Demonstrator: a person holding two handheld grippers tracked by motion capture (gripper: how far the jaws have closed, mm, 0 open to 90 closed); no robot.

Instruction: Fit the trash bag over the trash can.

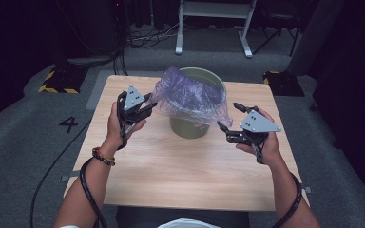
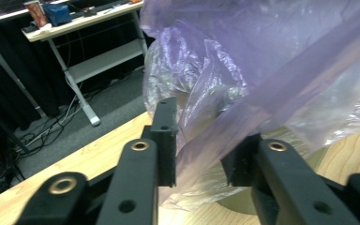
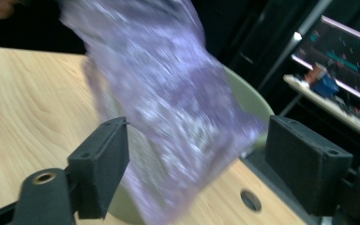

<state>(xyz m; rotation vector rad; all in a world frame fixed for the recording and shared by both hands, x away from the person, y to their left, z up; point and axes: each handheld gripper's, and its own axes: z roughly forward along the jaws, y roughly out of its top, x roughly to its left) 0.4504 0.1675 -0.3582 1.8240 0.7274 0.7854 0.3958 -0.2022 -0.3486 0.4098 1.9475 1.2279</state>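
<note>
Evidently the work in hand is fitting the purple plastic bag over the olive-green bin, which stands upright past the middle of the wooden table. The bag sits partly inside the bin and partly bunched over its rim, ballooning up and leaning toward the person's left.

What the next move turns on is where the film lies from each pair of jaws. The left gripper is the nearer one: it reaches the bag's left edge, and in the left gripper view a taut band of film runs slantwise between its two jaws. Those jaws stand only partly apart, and whether the pads actually press the film cannot be told (it may merely pass through the gap).

The right gripper hangs just off the bin's right side with its jaws spread wide. In the right gripper view the bag hangs blurred ahead of them, between the jaws in line of sight but farther out, with the bin's rim behind it. Nothing is pinched there.

The bin's contents, apart from the bag, cannot be made out.
</note>
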